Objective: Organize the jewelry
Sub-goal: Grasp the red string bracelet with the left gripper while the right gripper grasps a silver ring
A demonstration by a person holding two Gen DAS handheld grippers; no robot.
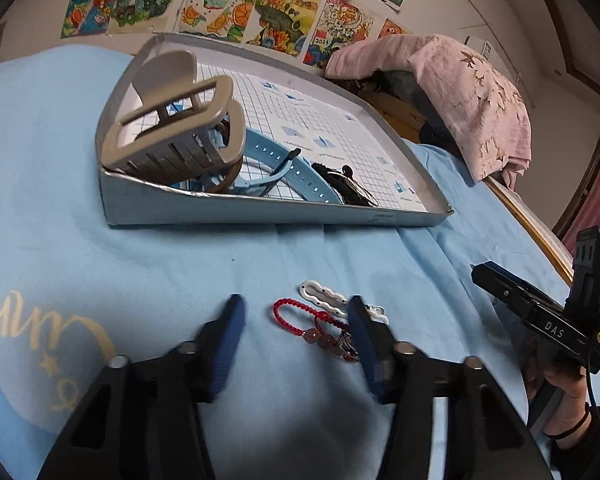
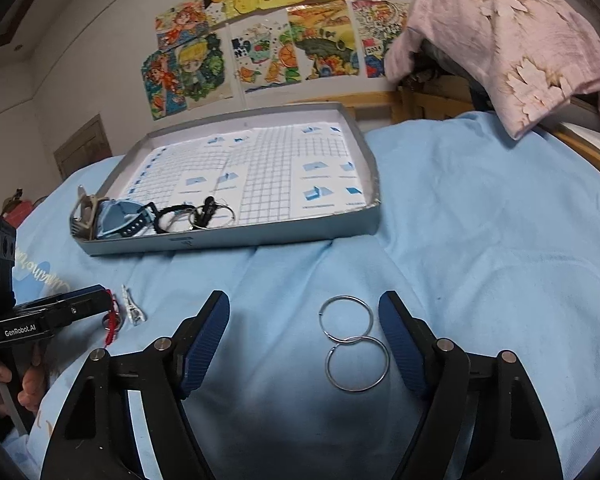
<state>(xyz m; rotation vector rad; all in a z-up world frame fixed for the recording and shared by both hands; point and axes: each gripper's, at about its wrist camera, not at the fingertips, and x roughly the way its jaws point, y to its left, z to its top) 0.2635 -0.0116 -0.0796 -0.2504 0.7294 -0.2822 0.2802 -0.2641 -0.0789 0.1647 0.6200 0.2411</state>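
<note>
A grey tray (image 1: 260,210) with a grid-paper floor sits on the blue cloth; it also shows in the right wrist view (image 2: 284,236). In it lie a taupe hair claw (image 1: 172,128), a blue watch strap (image 1: 300,176) and black pieces (image 1: 344,186). My left gripper (image 1: 296,312) is open, its fingers on either side of a red braided bracelet with beads (image 1: 316,324); a white hair clip (image 1: 324,298) lies just beyond. My right gripper (image 2: 304,312) is open, with two silver rings (image 2: 352,344) between its fingers near the right one.
A pink cloth (image 1: 460,92) drapes over something at the back right, also seen in the right wrist view (image 2: 512,40). Drawings (image 2: 260,40) hang on the wall. A wooden edge (image 1: 540,232) borders the blue cloth on the right. The right gripper's body (image 1: 540,308) shows in the left view.
</note>
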